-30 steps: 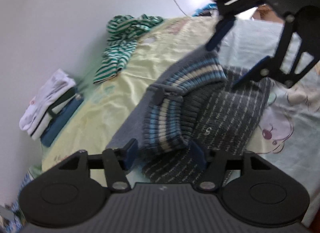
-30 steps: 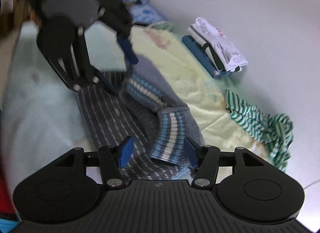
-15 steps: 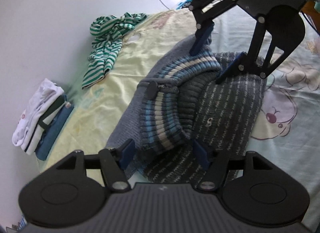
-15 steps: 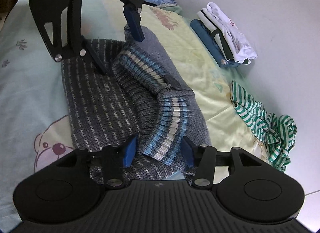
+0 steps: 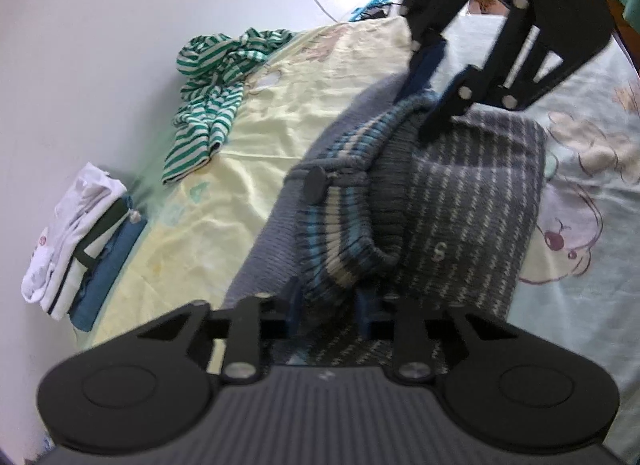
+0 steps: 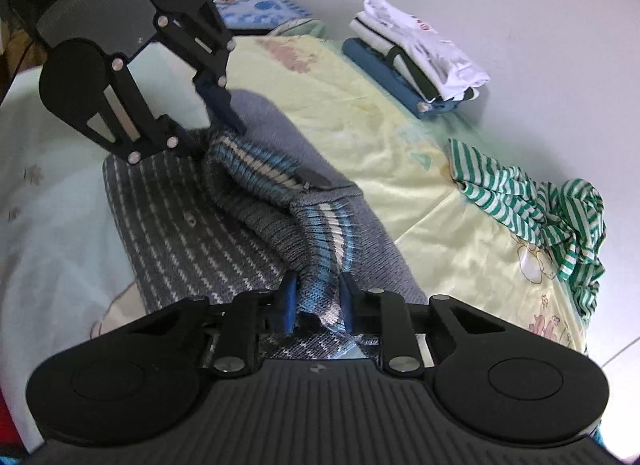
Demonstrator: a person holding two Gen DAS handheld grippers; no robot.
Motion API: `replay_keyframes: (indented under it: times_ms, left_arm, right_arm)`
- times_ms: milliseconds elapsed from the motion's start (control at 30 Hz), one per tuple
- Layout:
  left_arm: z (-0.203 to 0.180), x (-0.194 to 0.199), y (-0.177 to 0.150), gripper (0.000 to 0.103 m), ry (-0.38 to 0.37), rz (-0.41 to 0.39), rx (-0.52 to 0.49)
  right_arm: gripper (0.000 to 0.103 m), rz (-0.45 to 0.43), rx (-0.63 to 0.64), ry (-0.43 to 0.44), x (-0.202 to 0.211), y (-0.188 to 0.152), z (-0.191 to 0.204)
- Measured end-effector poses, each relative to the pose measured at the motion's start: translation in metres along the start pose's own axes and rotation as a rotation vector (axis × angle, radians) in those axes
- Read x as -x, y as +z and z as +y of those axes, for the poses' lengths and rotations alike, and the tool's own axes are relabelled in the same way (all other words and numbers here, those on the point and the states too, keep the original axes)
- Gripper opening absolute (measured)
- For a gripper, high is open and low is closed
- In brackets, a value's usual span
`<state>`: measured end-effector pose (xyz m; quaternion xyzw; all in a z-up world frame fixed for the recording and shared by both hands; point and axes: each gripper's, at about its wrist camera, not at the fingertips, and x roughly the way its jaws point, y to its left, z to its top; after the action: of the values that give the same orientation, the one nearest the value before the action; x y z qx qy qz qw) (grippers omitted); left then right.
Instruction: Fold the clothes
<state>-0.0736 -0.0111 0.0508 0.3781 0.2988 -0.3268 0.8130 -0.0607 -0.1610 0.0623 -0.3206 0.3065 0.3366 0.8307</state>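
In the left wrist view, the grey knitted sweater [image 5: 460,201] lay on the bed sheet [image 5: 248,185], its blue-and-cream striped hem [image 5: 340,225] turned up in a ridge along the middle. The left gripper [image 5: 329,305] was clenched on the near end of that striped hem, its blue pads pressing the knit from both sides. At the far end of the sweater the right gripper [image 5: 430,101] came down with its fingers closed on the same ridge. Beyond the sweater, toward the wall, sat a crumpled green striped garment [image 5: 212,97], and a folded stack of clothes [image 5: 80,233] lay further along the wall

In the right wrist view, the right gripper [image 6: 316,301] gripped the striped hem [image 6: 320,249] of the sweater [image 6: 188,225] tightly. The left gripper [image 6: 212,133] pinched the ridge at the sweater's far end. Past the sweater, the folded stack [image 6: 416,61] and the green striped garment [image 6: 536,205] rested by the wall
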Motion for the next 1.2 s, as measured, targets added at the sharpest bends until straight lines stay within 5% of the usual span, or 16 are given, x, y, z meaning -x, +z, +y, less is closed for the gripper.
replay_keyframes:
  times_ms: [467, 1200]
  left_arm:
    - [0.002, 0.051, 0.001, 0.01, -0.036, -0.085, 0.1]
    - [-0.05, 0.052, -0.024, 0.008, -0.185, -0.016, 0.114]
  right_arm:
    - [0.021, -0.028, 0.01, 0.059, 0.037, 0.006, -0.003]
    - [0.021, 0.092, 0.085, 0.21, 0.035, -0.017, 0.04]
